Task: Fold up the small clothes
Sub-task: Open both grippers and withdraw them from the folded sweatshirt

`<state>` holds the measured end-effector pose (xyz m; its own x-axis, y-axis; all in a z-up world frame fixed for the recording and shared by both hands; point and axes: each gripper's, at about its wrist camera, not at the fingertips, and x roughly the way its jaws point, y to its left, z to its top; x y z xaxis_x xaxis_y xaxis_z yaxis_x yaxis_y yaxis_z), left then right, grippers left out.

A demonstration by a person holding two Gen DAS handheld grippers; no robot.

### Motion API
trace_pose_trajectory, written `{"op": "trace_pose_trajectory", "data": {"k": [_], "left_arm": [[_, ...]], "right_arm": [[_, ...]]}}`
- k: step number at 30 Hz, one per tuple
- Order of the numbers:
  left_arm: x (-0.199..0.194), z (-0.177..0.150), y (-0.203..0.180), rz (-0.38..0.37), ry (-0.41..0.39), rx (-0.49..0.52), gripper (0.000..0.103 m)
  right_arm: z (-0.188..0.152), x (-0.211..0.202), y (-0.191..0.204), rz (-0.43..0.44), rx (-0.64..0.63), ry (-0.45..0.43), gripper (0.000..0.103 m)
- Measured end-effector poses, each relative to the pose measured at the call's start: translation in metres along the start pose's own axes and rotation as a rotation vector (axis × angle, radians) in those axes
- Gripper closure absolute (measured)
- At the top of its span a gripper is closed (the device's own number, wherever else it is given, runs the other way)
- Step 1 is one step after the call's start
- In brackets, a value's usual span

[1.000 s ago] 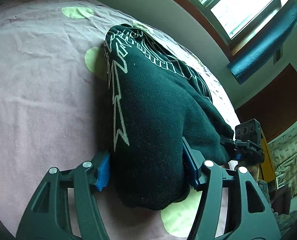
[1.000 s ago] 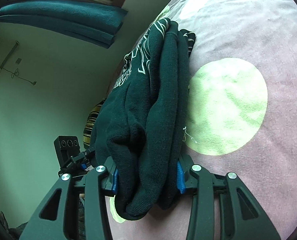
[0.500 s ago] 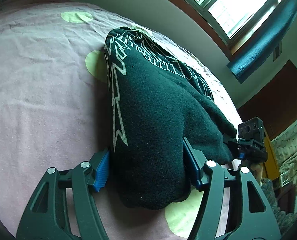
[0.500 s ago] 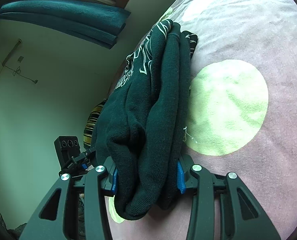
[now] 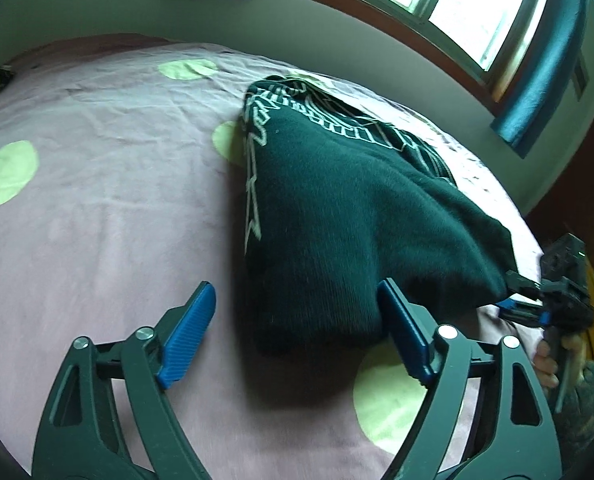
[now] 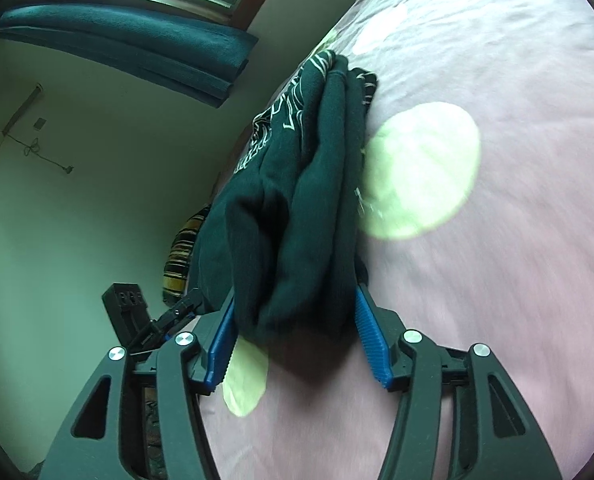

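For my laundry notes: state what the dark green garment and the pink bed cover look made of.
Dark green garment: seemingly a thick knit or fleece, matte and fuzzy, with fine ribbing and soft rounded folds. Pink bed cover: probably thin woven cotton, matte, finely creased, with pale green dots.

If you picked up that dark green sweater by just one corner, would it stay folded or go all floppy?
Probably floppy: the sweater is soft knit, sagging in rounded folds. It would likely unfold, since the layers lie loose and nothing pins them. It looks thick, so it may feel a bit heavy, and the fuzzy pink bedspread should stop it sliding.
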<state>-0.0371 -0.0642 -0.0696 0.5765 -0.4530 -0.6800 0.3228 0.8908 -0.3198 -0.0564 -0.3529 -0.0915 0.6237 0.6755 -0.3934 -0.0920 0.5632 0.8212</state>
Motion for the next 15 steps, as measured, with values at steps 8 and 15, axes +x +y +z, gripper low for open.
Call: {"op": "trace_pose_trajectory", "data": {"k": [8,15], "left_arm": [[-0.021,-0.025,-0.024,0.198,0.0,0.02,0.01],[-0.049,-0.041,-0.043,0.315,-0.033,0.056,0.008]], "right_arm": [[-0.048,-0.02,0.048,-0.424,-0.166,-0.097,0.022],[-0.056,-0.018,0.073,-0.603,-0.271,-0.121,0.019]]}}
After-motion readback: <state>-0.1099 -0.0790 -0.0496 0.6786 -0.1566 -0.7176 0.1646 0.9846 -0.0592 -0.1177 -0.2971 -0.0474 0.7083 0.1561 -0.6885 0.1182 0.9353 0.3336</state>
